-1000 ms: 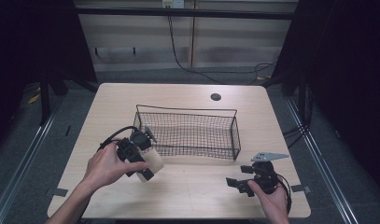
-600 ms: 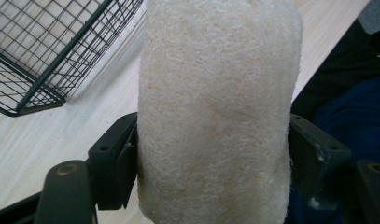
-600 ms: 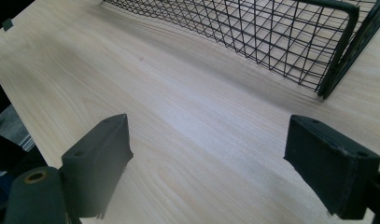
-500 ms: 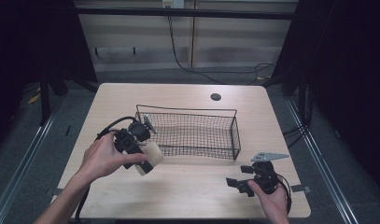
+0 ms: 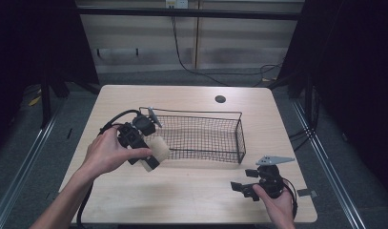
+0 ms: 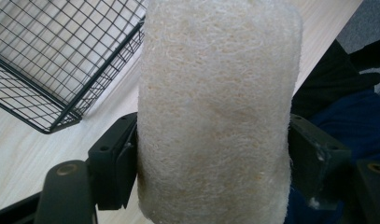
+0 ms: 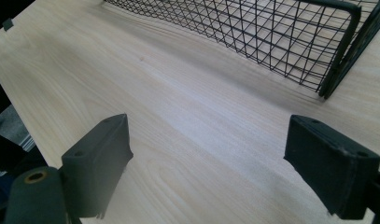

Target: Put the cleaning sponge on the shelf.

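Both left jaws against sponge sides.

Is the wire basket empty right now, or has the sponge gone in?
Empty. The wire basket holds nothing; the loofah sponge sits clamped in the left gripper, outside it.

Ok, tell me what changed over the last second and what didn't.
The left tool, shut on the loofah sponge, lifted and carried it a little closer to the wire basket's near-left corner. Nothing was picked up or released. The right tool stayed open near the table's front right edge, and the basket did not move.
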`<state>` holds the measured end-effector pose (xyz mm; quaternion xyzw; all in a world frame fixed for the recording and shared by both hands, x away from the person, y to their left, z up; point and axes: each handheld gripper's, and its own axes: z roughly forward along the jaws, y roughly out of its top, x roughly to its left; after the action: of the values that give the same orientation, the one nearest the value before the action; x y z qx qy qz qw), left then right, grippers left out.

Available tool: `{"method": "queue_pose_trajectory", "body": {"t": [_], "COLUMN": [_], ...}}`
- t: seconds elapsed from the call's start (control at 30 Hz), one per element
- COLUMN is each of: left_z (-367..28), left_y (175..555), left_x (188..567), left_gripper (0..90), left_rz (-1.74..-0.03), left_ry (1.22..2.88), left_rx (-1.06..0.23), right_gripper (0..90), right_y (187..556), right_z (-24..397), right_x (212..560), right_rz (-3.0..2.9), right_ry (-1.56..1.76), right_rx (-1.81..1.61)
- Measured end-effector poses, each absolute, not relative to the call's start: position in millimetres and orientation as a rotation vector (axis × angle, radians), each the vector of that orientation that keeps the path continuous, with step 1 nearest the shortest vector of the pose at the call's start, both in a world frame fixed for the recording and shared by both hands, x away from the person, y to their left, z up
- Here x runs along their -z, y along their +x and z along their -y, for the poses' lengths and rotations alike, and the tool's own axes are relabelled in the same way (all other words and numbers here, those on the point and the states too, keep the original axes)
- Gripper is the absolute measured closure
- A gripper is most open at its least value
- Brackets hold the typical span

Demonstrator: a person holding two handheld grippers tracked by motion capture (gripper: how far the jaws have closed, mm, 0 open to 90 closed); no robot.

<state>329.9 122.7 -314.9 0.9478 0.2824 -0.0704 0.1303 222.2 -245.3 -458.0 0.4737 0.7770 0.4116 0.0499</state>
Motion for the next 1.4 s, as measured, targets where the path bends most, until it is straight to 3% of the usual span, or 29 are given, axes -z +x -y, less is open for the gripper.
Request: {"method": "queue_pose_trajectory", "body": {"t": [1.4], "left_z": [-117.4], "left_y": [400.7], "left_x": [318.2], "left_gripper": [26.4], "left_rz": [-1.336], "left_ry": [2.564], "left_rx": [0.135], "right_gripper": [13.8], "right_y": [220.8], "right_z": [245.9], "right_x": [456.8], "right_rz": [-2.358], "right_ry": [1.442], "right_rx": [-1.271]}}
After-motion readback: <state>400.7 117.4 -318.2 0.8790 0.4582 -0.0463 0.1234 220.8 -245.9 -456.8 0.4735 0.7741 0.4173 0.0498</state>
